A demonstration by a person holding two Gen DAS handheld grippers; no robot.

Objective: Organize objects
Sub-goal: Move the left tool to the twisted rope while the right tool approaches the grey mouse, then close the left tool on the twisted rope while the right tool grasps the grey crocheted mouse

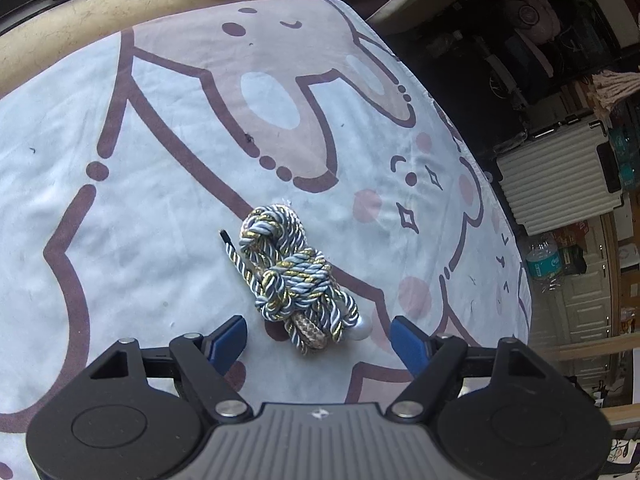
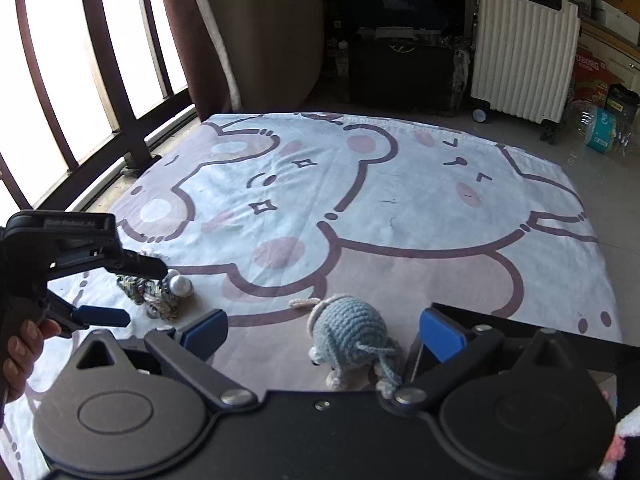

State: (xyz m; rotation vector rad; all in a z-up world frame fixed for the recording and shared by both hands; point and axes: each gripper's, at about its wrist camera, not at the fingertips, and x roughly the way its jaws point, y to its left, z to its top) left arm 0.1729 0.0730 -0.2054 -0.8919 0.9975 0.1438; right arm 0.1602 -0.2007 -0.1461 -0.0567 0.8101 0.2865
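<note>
A knotted bundle of twisted cord, pale blue, white and gold strands wound into glossy coils, lies on the printed cartoon sheet straight ahead of the left gripper. A white pearly bead sits at the bundle's near end, just inside the right-hand blue pad, and one frayed cord tail pokes out toward the left. The left gripper's jaws stand partly apart on either side of the bundle's near end; the pads do not press on it.

Between the right gripper fingers, also spread wide and holding nothing, sits a crocheted blue toy animal with grey-white feet and a pale tail, soft and nubby. It rests on the sheet, closer to the right-hand pad.

Beyond the sheet's far edge stand a ribbed white suitcase, a dark case, a brown curtain and window bars. A hand grips the left tool's handle at the left edge.
</note>
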